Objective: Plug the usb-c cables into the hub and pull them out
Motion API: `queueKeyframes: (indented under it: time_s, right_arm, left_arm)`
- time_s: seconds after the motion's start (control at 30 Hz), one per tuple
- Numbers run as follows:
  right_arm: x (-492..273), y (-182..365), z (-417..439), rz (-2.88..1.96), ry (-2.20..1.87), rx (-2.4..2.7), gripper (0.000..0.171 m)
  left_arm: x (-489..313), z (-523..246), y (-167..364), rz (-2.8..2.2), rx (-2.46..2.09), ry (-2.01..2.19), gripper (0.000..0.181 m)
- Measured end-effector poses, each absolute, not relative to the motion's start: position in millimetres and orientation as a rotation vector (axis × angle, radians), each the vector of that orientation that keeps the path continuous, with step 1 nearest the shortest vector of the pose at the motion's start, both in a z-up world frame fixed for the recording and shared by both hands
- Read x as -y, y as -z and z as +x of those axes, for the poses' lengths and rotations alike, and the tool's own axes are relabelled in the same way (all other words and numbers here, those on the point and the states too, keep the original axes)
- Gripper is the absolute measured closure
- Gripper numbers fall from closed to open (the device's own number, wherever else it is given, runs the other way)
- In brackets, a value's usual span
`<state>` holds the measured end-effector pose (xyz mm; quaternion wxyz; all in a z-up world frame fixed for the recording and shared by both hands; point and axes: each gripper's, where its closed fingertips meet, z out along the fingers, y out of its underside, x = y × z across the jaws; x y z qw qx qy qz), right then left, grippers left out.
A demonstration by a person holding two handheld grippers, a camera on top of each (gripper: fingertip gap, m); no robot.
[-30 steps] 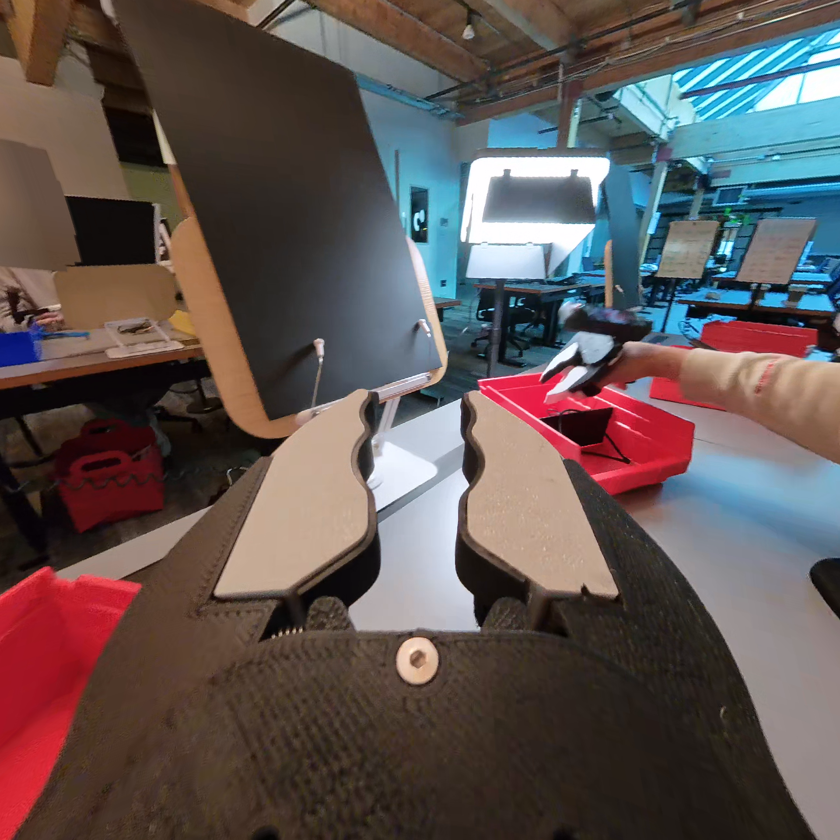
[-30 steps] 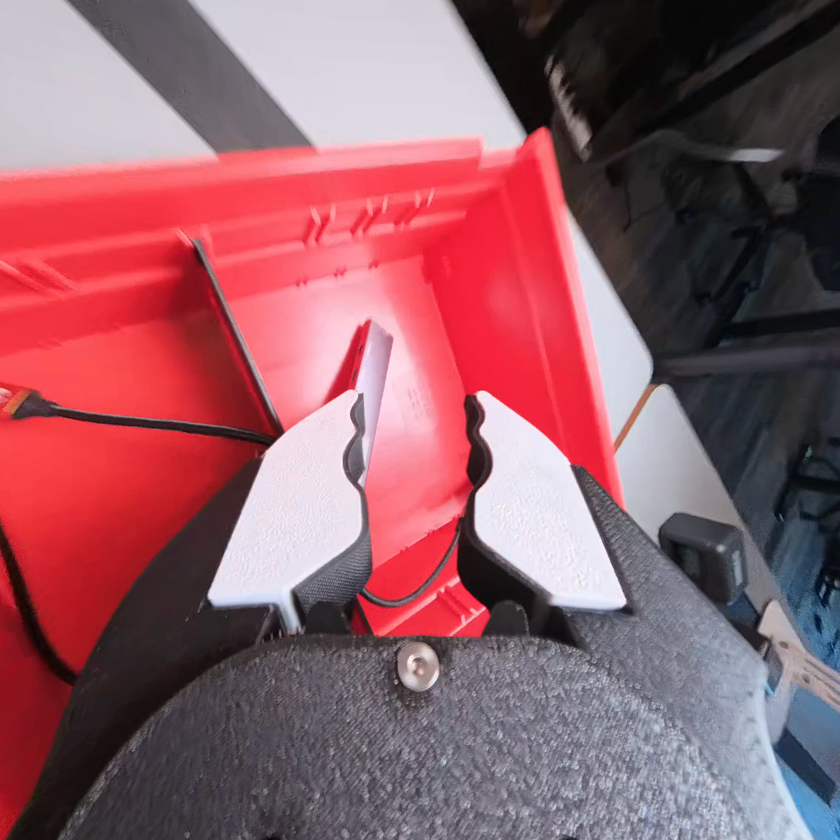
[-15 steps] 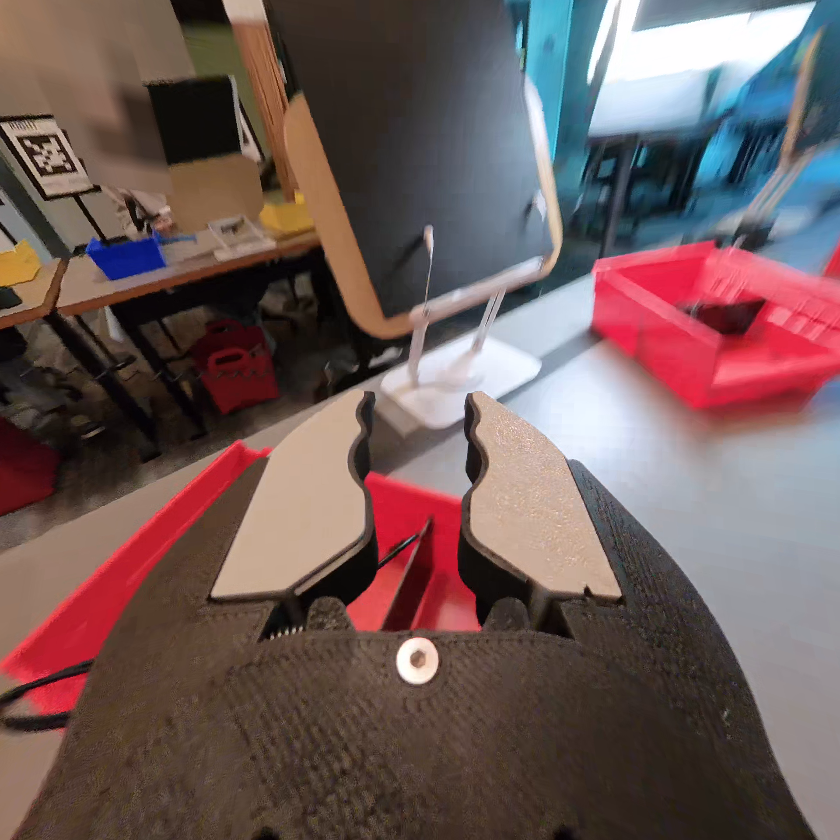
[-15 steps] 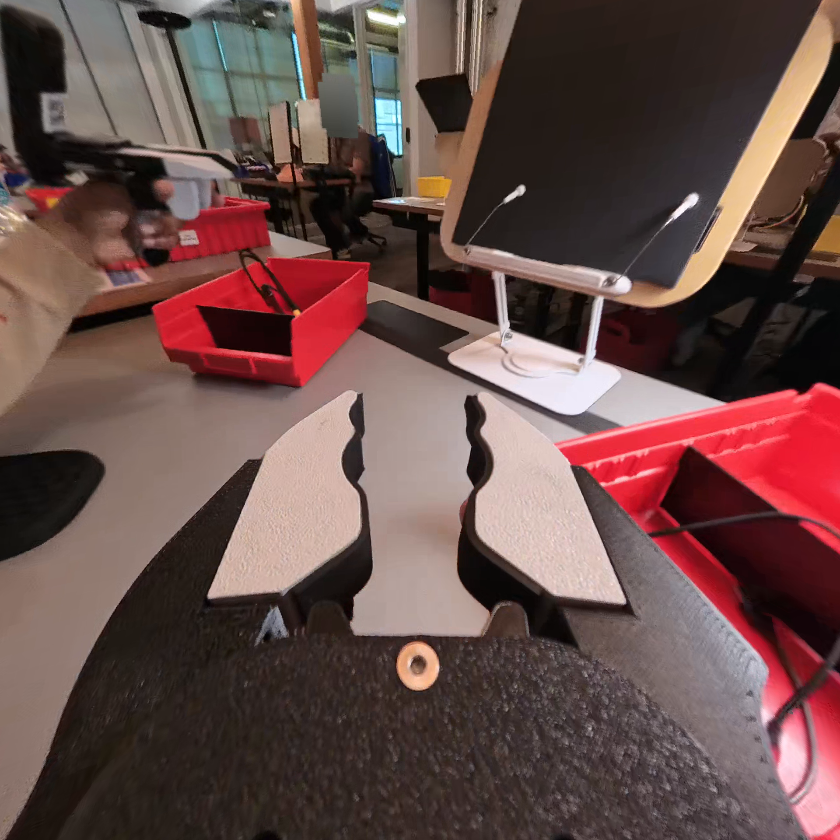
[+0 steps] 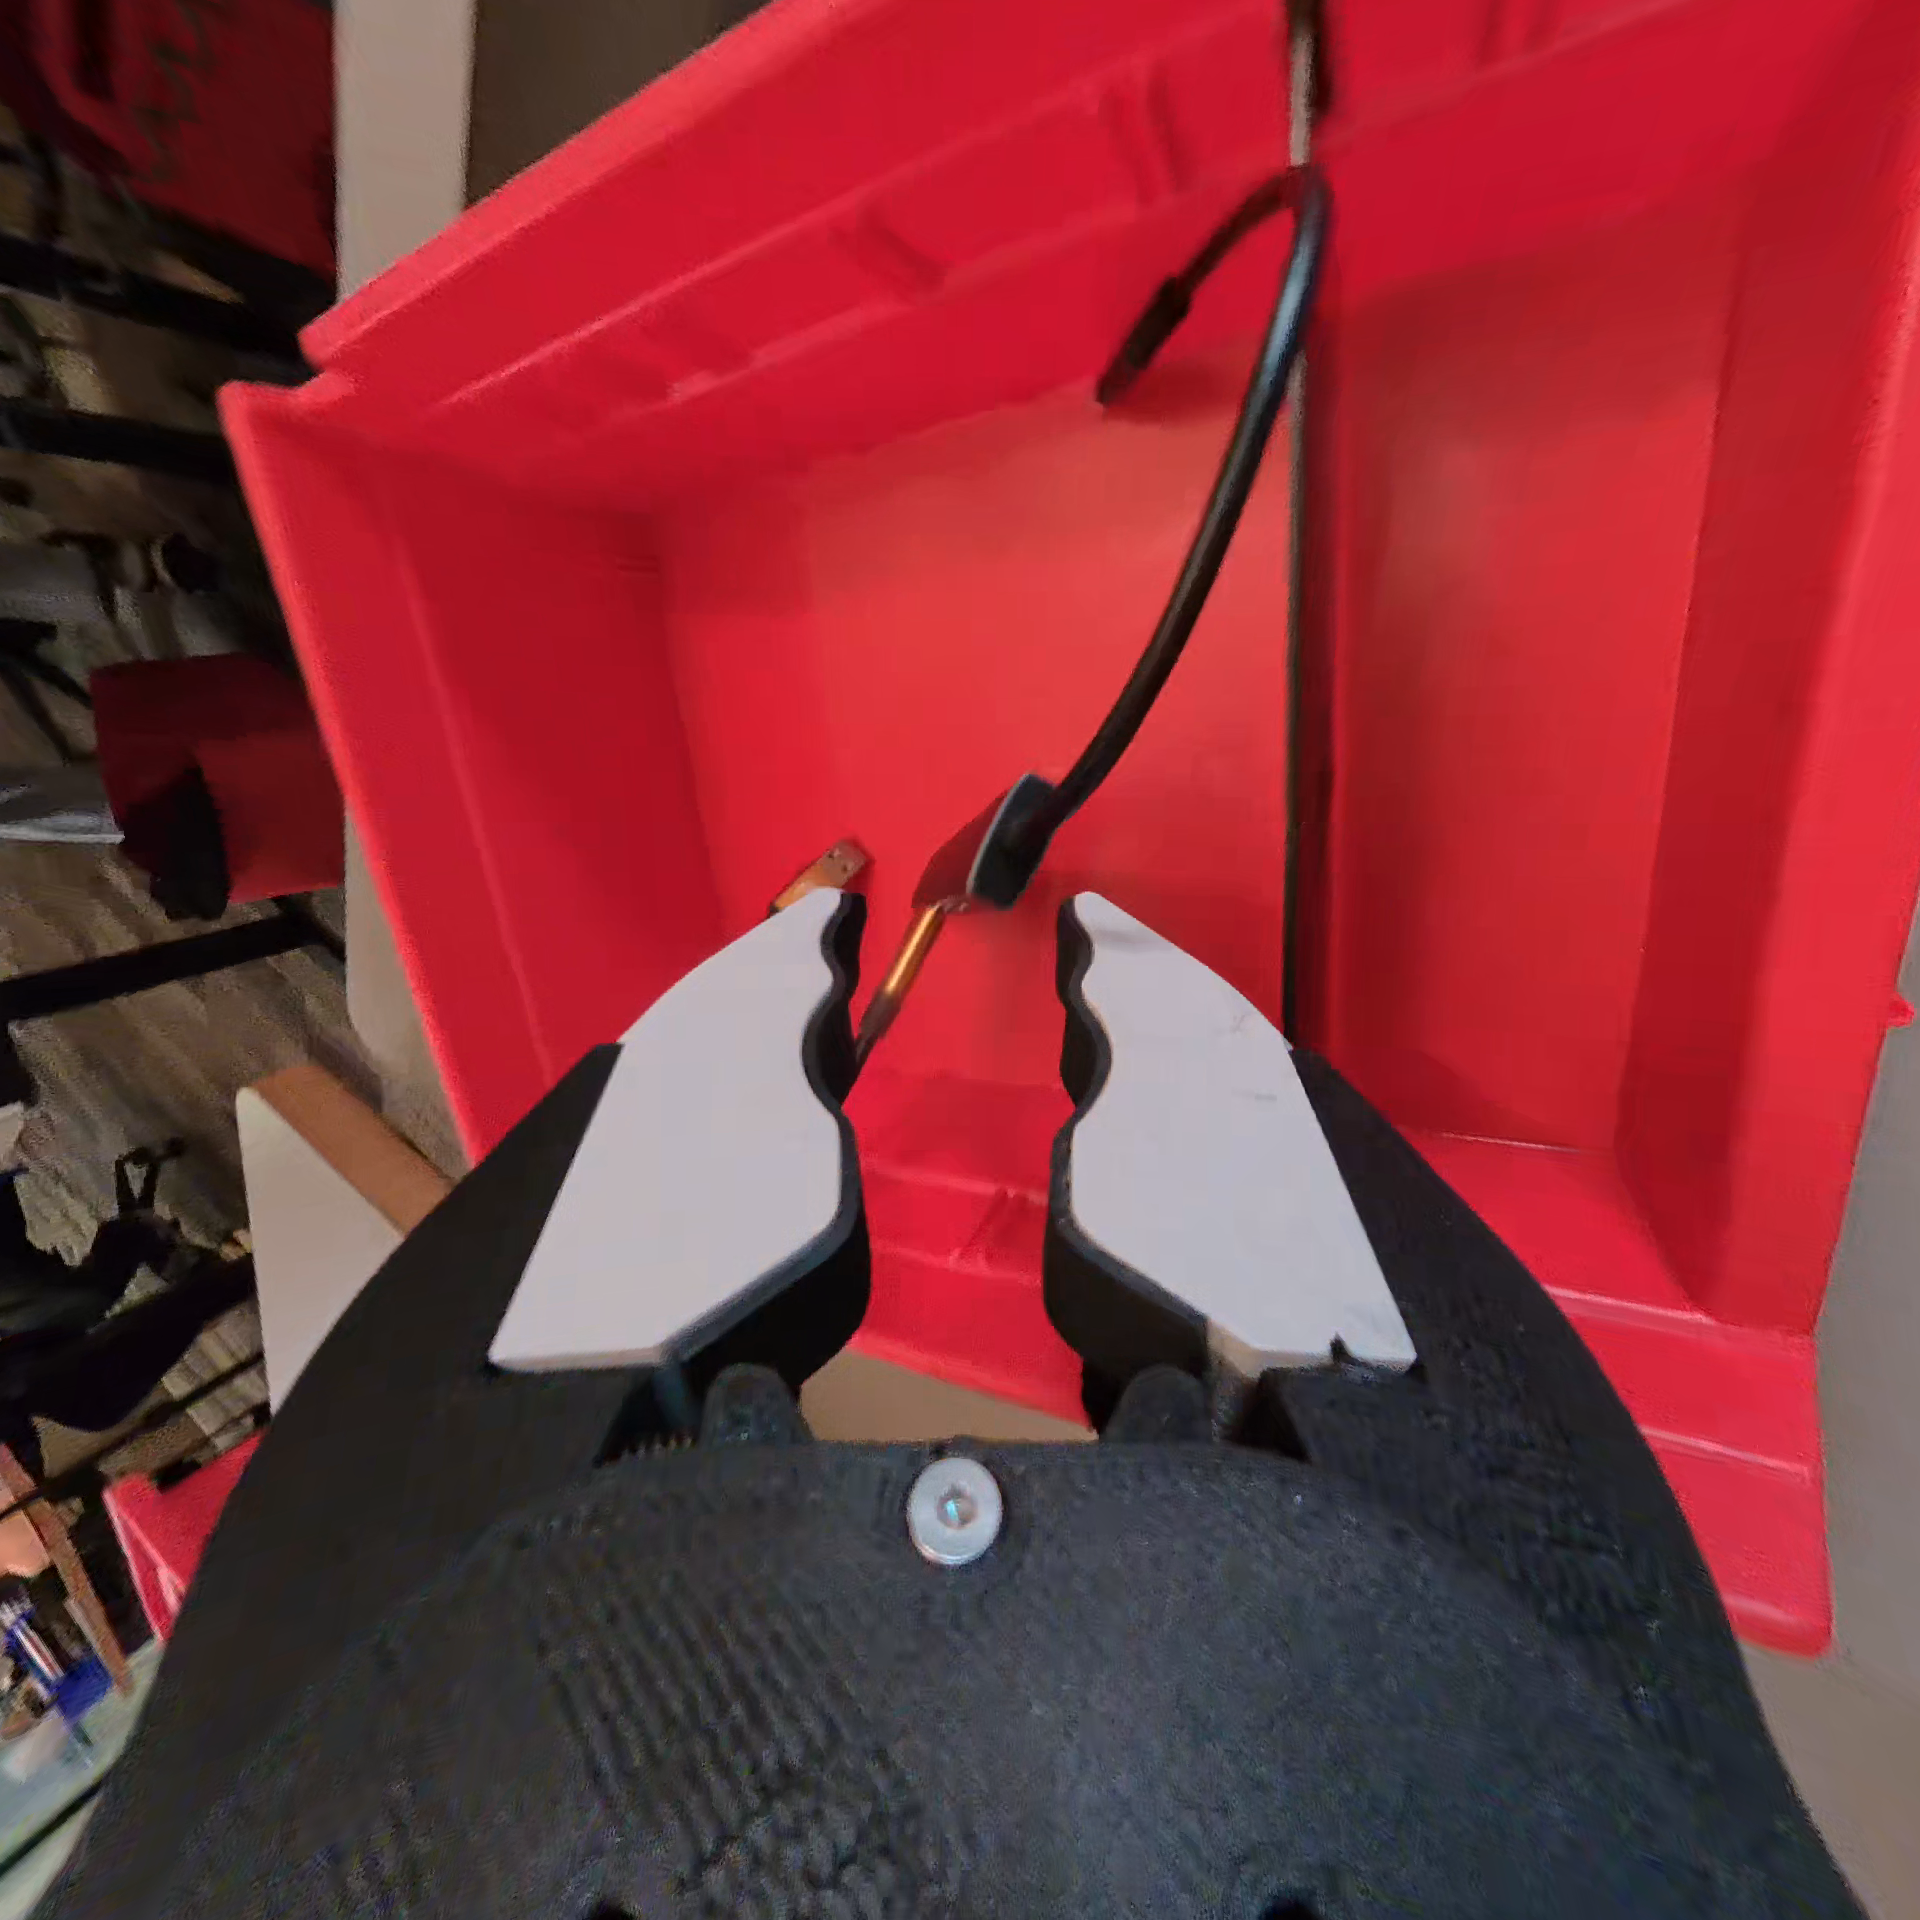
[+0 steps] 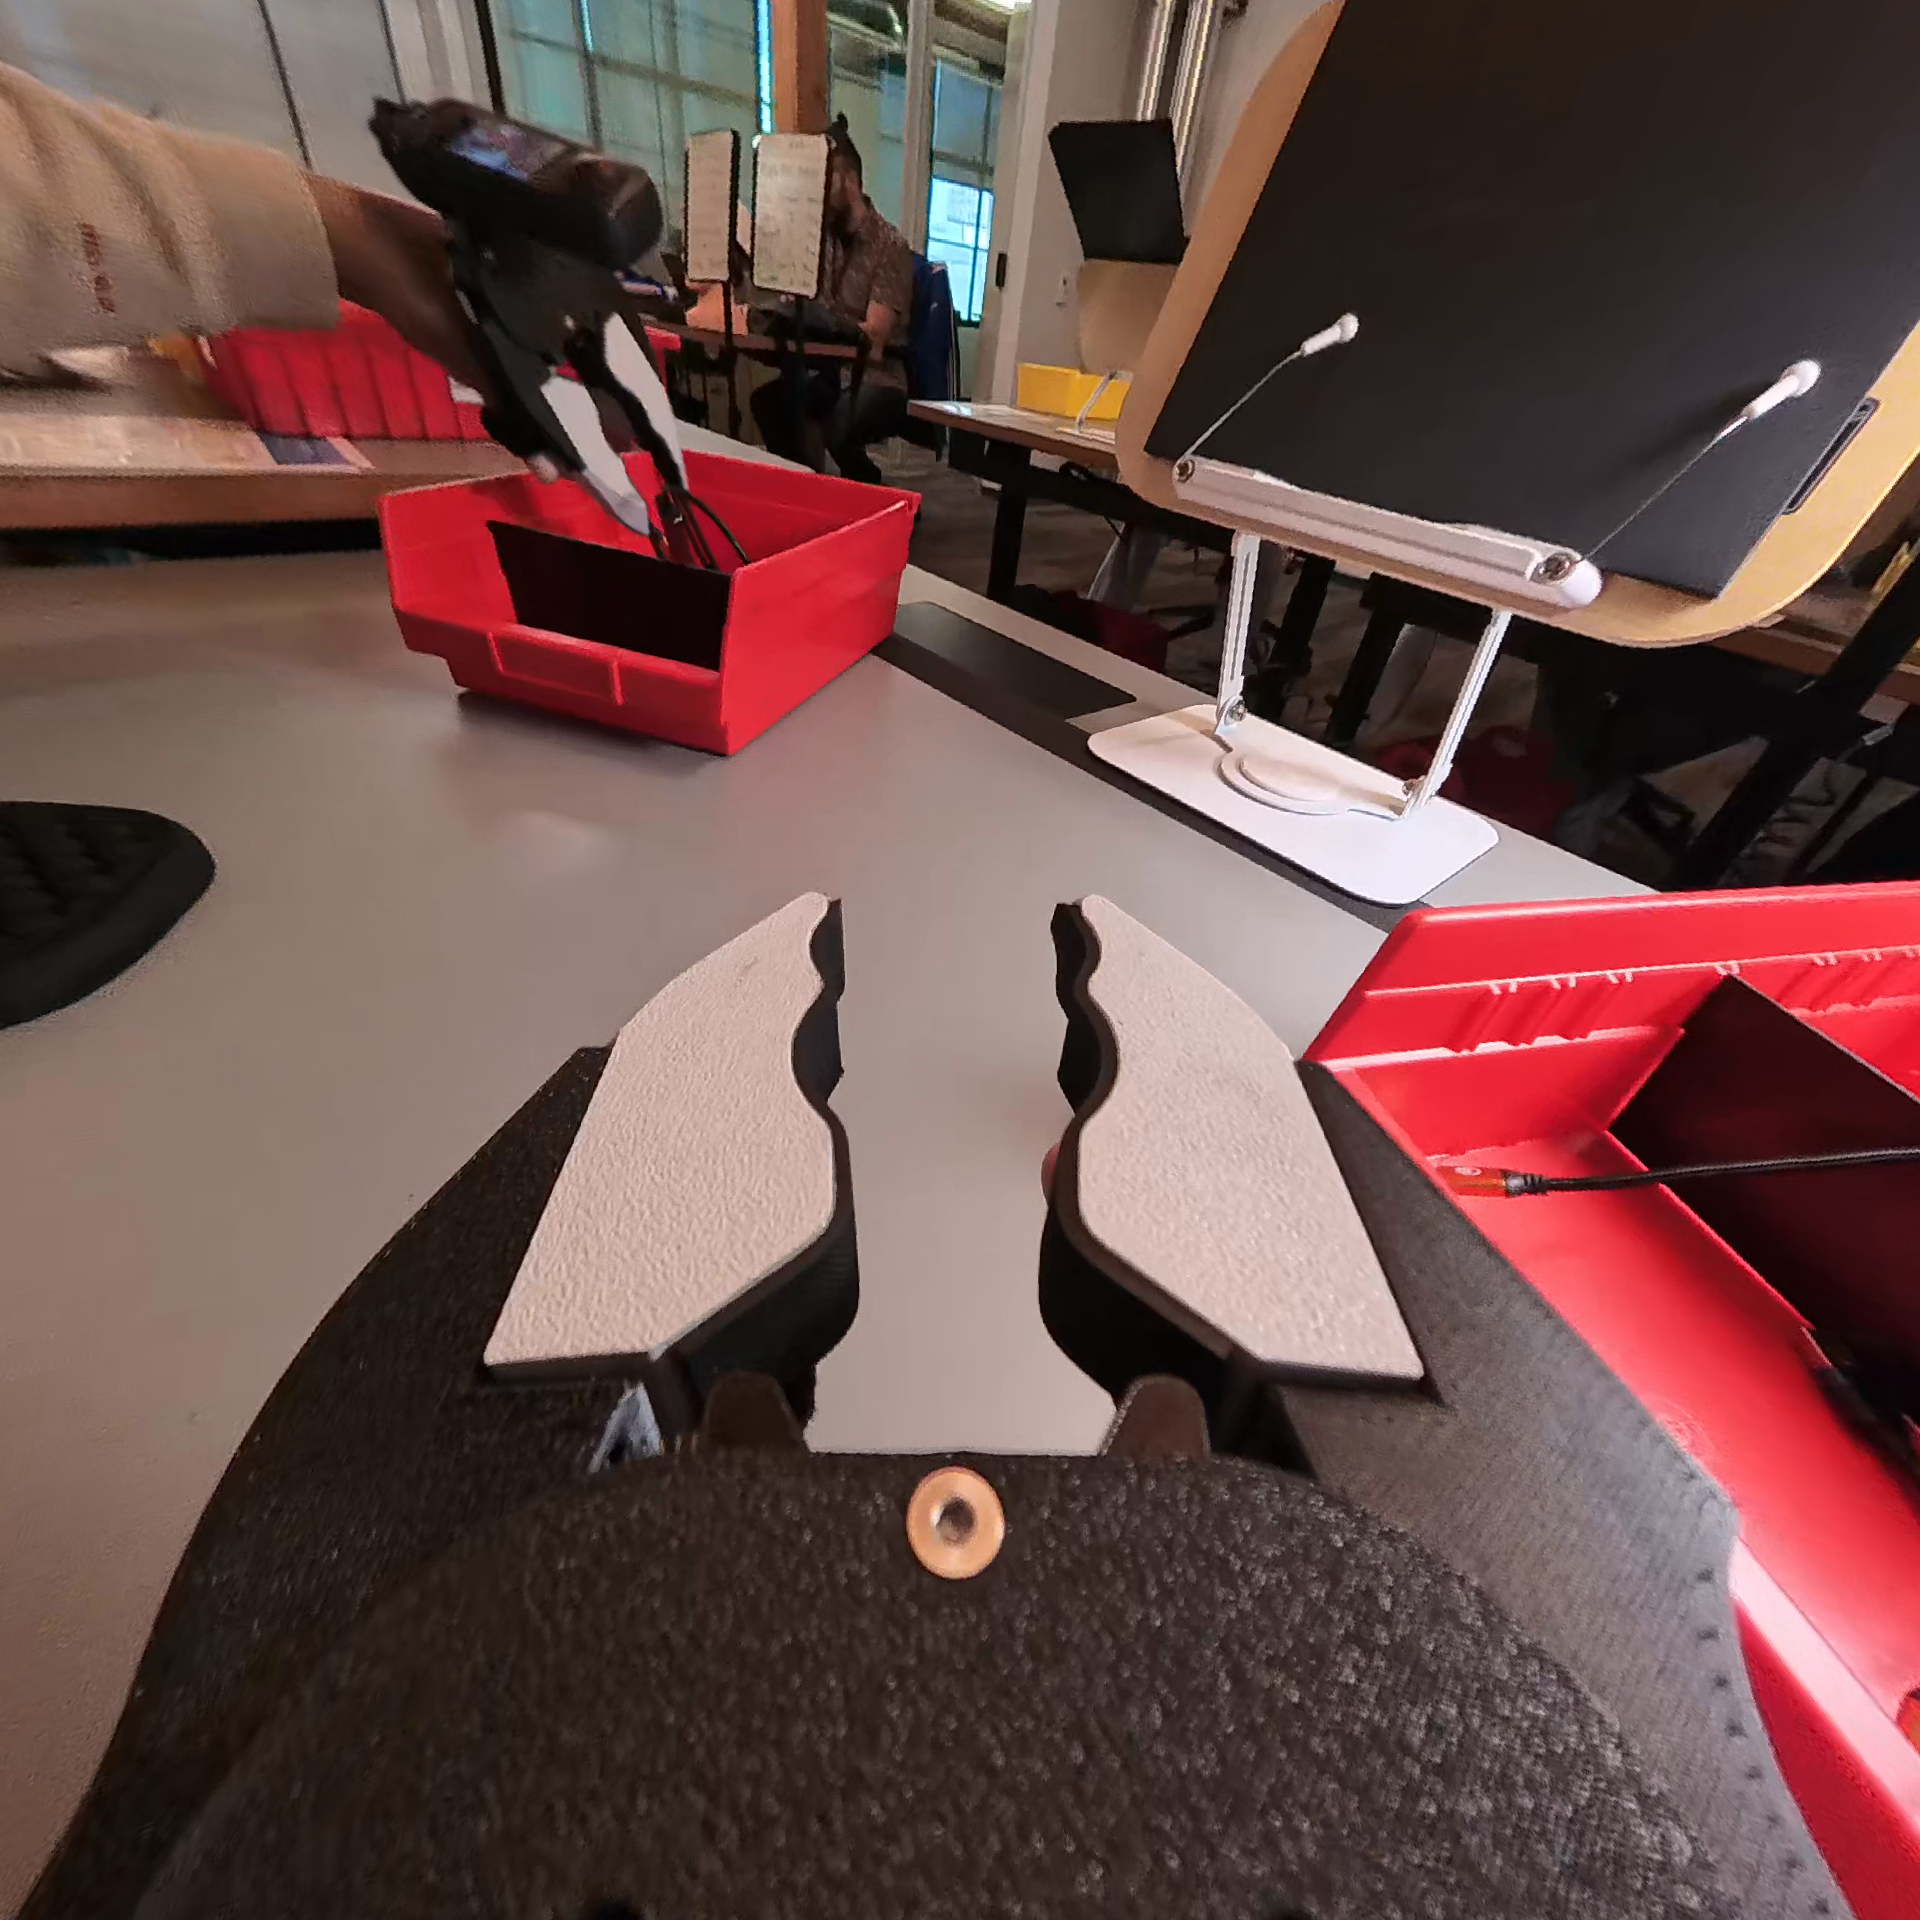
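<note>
My left gripper [image 5: 961, 914] is open and points down into a red bin [image 5: 540, 582]. A black cable [image 5: 1195, 582] curves down the bin to a dark plug end [image 5: 992, 847] just beyond the fingertips, between the jaws but not gripped. A small orange plug tip [image 5: 836, 871] shows by the left finger. My right gripper [image 6: 945, 914] is open and empty, low over the grey table [image 6: 499, 935]. Beside it, a second red bin [image 6: 1507, 1029] holds a black cable with an orange plug [image 6: 1475, 1179]. The left gripper also shows in the right wrist view [image 6: 649, 499], reaching into the far red bin [image 6: 644, 665]. I cannot make out the hub.
A black board on a white stand [image 6: 1309, 800] stands at the table's far edge. A black pad [image 6: 73, 894] lies at the left. Black dividers split both bins [image 6: 1766, 1112]. A sleeved arm [image 6: 156, 218] holds the left gripper. Other desks and people are behind.
My left gripper swung from facing the stand down into its red bin, onto the cable end. My right gripper left its bin and now hovers over the table, slightly farther forward.
</note>
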<state>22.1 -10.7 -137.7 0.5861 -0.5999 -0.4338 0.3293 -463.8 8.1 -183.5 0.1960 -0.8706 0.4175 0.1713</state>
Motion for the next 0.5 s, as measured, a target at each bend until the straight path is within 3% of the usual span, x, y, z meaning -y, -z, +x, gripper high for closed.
queueKeyframes:
  time_s: [0.1, 0.23, 0.33, 0.5]
  right_arm:
    - [11, 138, 24, -1.401, -0.768, 1.008, 0.132]
    - [10, 141, 25, -1.422, -0.766, 1.012, 0.135]
    - [11, 141, 27, -1.422, -0.765, 1.010, 0.136]
    - [14, 138, 23, -1.407, -0.770, 1.017, 0.136]
  left_arm:
    - [-14, -455, 195, -2.414, -1.260, -0.477, 0.166]
    - [-24, -457, 186, -2.392, -1.246, -0.546, 0.169]
    - [-33, -450, 142, -2.297, -1.149, -0.545, 0.170]
    - [-34, -418, 24, -2.045, -0.958, -0.479, 0.170]
